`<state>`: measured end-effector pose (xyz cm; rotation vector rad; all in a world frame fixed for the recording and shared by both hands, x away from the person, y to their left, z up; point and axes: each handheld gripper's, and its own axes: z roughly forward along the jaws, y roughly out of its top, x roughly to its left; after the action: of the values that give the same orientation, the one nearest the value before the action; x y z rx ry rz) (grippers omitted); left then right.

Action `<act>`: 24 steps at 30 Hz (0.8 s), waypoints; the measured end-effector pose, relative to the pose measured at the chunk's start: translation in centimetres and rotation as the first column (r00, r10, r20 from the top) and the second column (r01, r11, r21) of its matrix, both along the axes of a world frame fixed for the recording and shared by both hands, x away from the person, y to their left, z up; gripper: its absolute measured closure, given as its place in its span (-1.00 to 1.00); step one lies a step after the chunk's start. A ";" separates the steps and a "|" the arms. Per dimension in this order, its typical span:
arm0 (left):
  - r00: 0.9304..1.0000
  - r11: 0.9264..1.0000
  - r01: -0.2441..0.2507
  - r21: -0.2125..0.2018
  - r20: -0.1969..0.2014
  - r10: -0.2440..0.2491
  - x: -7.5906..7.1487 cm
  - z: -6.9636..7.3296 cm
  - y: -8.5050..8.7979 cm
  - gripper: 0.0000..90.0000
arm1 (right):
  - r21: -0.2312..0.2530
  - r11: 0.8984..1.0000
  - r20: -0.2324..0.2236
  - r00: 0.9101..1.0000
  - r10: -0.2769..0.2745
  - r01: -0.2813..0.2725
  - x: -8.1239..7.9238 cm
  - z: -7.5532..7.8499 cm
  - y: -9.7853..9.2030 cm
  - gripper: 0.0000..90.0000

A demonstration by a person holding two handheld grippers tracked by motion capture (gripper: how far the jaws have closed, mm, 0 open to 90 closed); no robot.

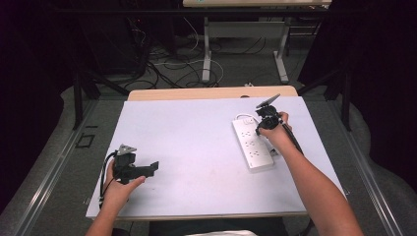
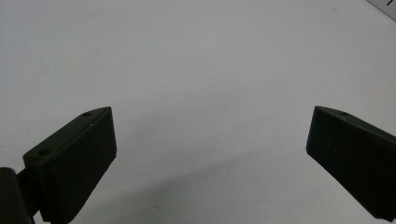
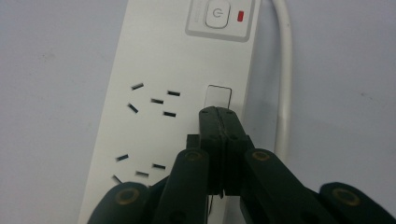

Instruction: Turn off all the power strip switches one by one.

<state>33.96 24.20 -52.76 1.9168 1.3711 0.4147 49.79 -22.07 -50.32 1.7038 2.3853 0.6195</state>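
1. The counter (image 1: 196, 142) is a pale sheet with a white power strip (image 1: 252, 143) lying on its right half, switch end away from the person.
2. The right tongs (image 3: 218, 112) are pressed fully together with nothing between them, tips poised at a small rectangular panel (image 3: 218, 97) beside the sockets, below the power button (image 3: 217, 12).
3. The step looks like a press or poke on the strip; keeping the closed tips square and coming straight down should stop the strip skidding.
4. The left tongs (image 1: 152, 168) rest wide apart and empty near the front left of the counter; they could steady the strip.
5. Whether the tips touch the panel, and what the panel is, I cannot tell; the strip's cable (image 3: 284, 70) runs out of frame.
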 end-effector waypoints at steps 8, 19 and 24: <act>1.000 1.000 -0.002 -0.003 0.003 0.002 0.0 0.0 0.0 -0.96 | 0.002 1.000 0.009 1.000 0.014 -0.014 -0.6 0.3 -0.2 1.00; 1.000 1.000 -0.004 -0.005 0.001 0.004 0.0 0.1 0.0 -0.96 | 0.008 1.000 0.012 1.000 0.020 -0.020 -1.5 0.8 -0.5 1.00; 1.000 1.000 0.008 0.003 -0.004 -0.008 0.2 0.1 -0.2 -0.96 | -0.008 0.999 0.002 0.999 0.032 -0.032 -2.0 1.0 -0.7 1.00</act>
<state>34.14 23.97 -52.64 1.9260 1.3653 0.4091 47.81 -22.79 -49.31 1.6637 2.4153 0.6157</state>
